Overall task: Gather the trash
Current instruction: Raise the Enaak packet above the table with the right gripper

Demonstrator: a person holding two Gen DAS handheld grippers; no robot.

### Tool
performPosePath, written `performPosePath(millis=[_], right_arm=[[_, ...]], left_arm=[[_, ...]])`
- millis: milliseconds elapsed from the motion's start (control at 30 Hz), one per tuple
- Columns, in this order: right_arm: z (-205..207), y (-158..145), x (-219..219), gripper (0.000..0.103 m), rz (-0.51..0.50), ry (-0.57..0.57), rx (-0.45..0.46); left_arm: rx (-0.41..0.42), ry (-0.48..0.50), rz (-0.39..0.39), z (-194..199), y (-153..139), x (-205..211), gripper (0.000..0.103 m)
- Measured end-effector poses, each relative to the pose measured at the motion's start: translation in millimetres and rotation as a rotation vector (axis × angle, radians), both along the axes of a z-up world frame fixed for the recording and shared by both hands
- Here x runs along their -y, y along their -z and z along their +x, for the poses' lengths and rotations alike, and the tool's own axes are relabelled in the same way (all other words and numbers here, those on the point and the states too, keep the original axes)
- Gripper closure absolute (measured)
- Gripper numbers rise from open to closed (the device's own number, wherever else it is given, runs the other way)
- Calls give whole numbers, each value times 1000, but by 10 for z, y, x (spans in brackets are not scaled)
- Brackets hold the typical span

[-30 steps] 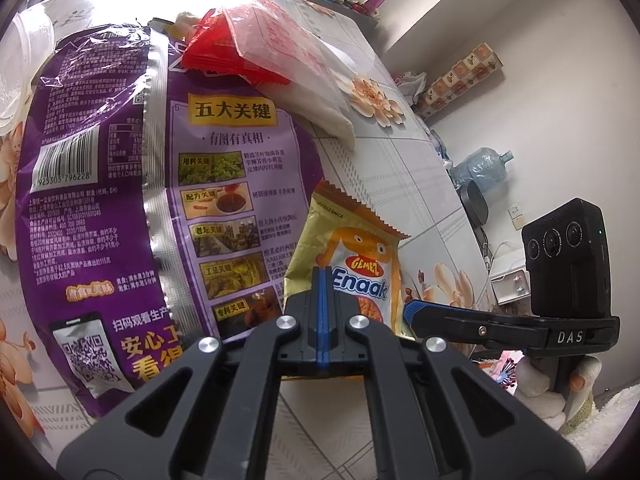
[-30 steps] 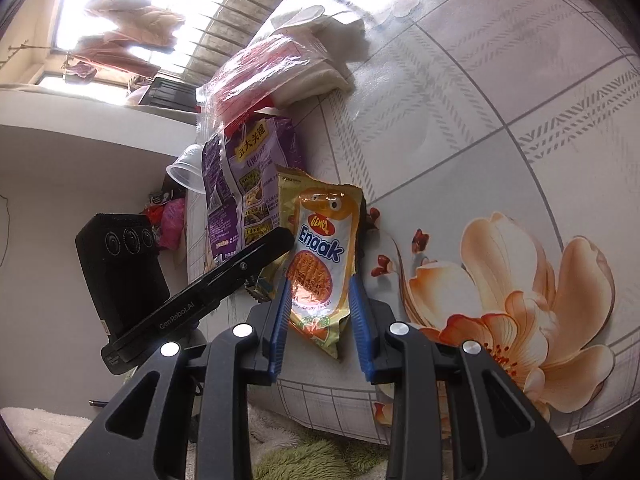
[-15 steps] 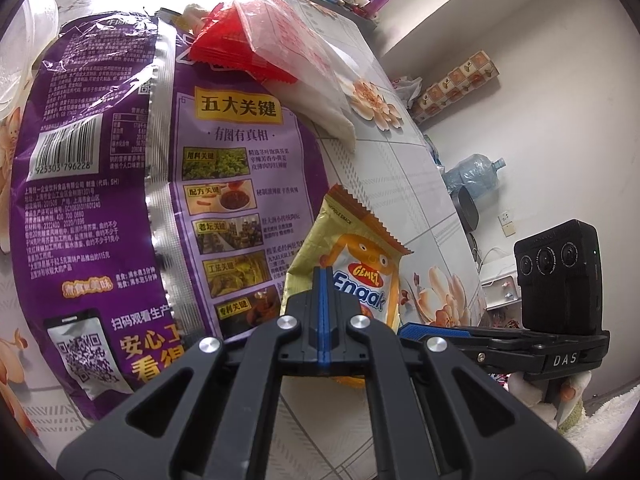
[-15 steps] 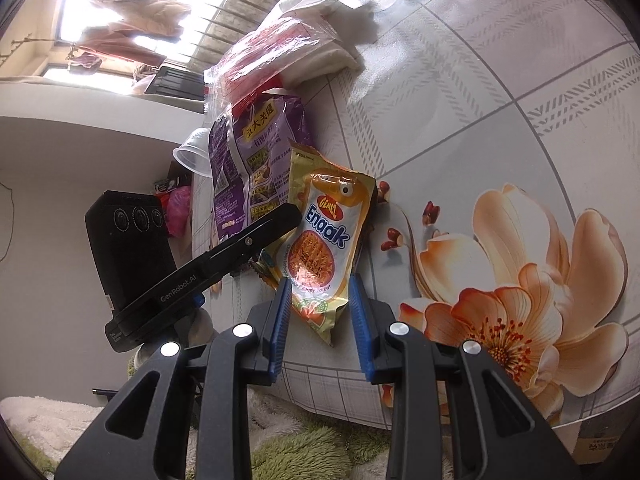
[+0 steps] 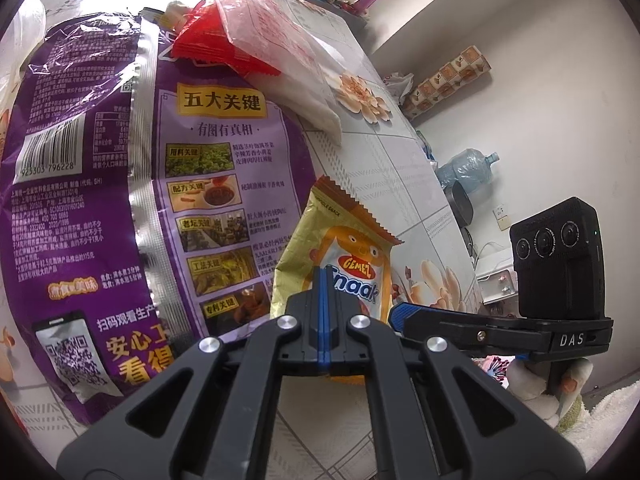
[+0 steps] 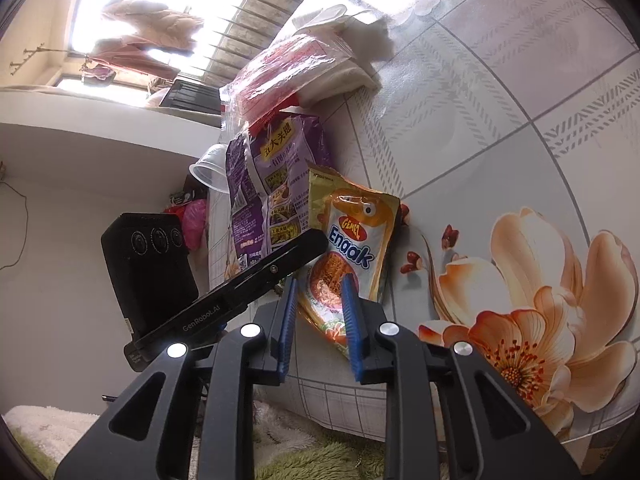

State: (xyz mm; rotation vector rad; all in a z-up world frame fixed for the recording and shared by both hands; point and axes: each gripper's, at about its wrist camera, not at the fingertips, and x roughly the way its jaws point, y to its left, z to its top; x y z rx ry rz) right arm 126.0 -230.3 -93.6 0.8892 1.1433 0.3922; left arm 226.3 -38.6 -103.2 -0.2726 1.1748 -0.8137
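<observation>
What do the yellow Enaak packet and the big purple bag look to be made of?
Enaak packet: seemingly thin plastic film with a glossy printed face, judging by its sheen, creases and zigzag-cut top edge. Purple bag: probably metallised plastic laminate, shiny; a silver seam strip runs down it and highlights glare off its wrinkles. Neither material can be confirmed by look alone.

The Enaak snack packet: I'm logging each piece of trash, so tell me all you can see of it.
The Enaak snack packet is a crinkled, glossy yellow-gold foil pouch with a cartoon face, blue lettering and zigzag-cut ends. It lies on the flowered tabletop, its edge over the purple bag. The left gripper is shut at its side; the right gripper, closing, straddles its near end.
</observation>
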Motion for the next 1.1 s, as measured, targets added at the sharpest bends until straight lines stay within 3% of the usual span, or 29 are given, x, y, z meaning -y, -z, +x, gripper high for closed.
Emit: performPosePath(millis=[167, 400, 767, 1000, 1100], right_arm=[[-17, 26, -6, 83, -76, 19, -26], [134, -190, 173, 83, -297, 111, 67], [304, -127, 14, 83, -364, -41, 154], [223, -197, -198, 83, -533, -126, 241], [210, -205, -221, 96, -596, -135, 258]], left_arm=[[-16, -7, -19, 44, 20, -32, 103], [-8, -5, -18, 43, 27, -35, 103], [5, -5, -23, 5, 31, -75, 103], [15, -4, -6, 9, 8, -37, 103], [25, -1, 16, 20, -12, 2, 103]])
